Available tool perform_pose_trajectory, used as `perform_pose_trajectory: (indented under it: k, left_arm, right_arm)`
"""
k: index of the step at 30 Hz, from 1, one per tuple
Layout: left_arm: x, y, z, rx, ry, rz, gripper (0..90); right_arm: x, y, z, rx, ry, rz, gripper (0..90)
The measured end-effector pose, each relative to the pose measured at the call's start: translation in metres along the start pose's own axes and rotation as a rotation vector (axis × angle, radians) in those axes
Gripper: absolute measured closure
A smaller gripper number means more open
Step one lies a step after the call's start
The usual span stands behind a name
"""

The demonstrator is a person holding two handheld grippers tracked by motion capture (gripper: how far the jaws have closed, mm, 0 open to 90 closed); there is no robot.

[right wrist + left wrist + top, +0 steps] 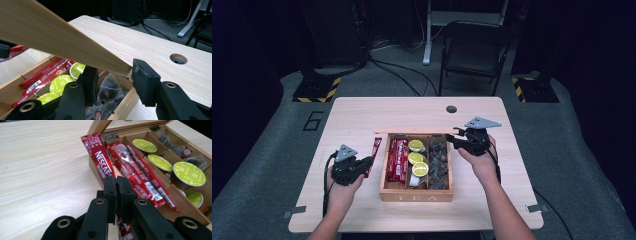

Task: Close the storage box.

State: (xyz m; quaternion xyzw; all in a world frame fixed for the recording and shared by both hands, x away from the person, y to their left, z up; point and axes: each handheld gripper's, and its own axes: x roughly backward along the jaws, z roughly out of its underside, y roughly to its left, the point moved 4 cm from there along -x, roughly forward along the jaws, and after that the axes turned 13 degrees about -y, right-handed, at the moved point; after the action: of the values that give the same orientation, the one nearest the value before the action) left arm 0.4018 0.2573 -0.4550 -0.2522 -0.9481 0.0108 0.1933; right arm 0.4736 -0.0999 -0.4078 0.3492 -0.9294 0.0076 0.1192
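Observation:
An open wooden tea box (417, 196) stands mid-table with its lid (412, 133) raised at the back. My left gripper (368, 162) is just left of the box, shut on a red Nescafe sachet (98, 160) that leans against the box's left wall (93, 170). More red sachets (135, 167) fill the left compartment, green-topped capsules (188, 173) the middle one and dark tea bags (438, 160) the right one. My right gripper (453, 136) is at the lid's right end. Its jaws stand open, one on each side of the lid's corner (120, 67).
A round cable hole (451, 109) lies in the table behind the box. Bare tabletop (357, 115) spreads left of and behind the box. Beyond the table are a dark folding chair (474, 50) and floor cables (397, 72).

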Motion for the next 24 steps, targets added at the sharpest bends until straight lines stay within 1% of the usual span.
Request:
perform_pose_trajectory:
  k: [1,3,4,6,9,10,12,19,20,21,24]
  left_arm:
    - [0.001,0.002,0.000,-0.001,0.005,0.003,86.5]
    - [0.004,0.007,-0.002,0.008,-0.004,0.001,86.5]
    - [0.005,0.010,-0.003,0.006,-0.005,-0.002,86.5]
    - [0.007,0.014,-0.004,0.007,-0.019,-0.016,86.5]
    - [0.010,0.021,-0.005,0.022,-0.026,-0.025,86.5]
    - [0.011,0.022,-0.005,0.033,-0.033,-0.029,86.5]
    - [0.012,0.027,-0.004,0.040,-0.043,-0.041,86.5]
    - [0.012,0.038,0.001,0.053,-0.030,-0.055,86.4]
    - [0.011,0.040,0.003,0.055,-0.030,-0.063,86.4]
    - [0.011,0.041,0.004,0.056,-0.022,-0.061,86.4]
    - [0.009,0.048,0.009,0.054,-0.011,-0.077,86.4]
  right_arm:
    - [0.000,0.000,0.000,0.000,0.000,0.001,56.4]
    - [0.000,0.000,0.000,-0.001,-0.003,0.004,56.3]
    - [0.000,0.001,0.001,-0.010,-0.003,0.005,56.2]
    - [0.000,0.000,0.001,-0.009,-0.007,-0.001,56.0]
    - [0.000,0.000,0.001,-0.009,-0.007,0.000,56.0]
    - [0.000,0.000,0.001,-0.008,-0.006,0.000,56.0]
    - [0.000,0.000,0.002,-0.004,-0.006,0.001,56.0]
    - [0.001,0.001,0.002,-0.002,-0.002,0.001,56.0]
    - [0.001,0.001,0.002,-0.002,-0.001,0.001,56.0]
    - [0.001,0.001,0.002,-0.001,-0.002,0.002,56.0]
    - [0.001,0.001,0.002,0.000,-0.001,0.001,56.0]
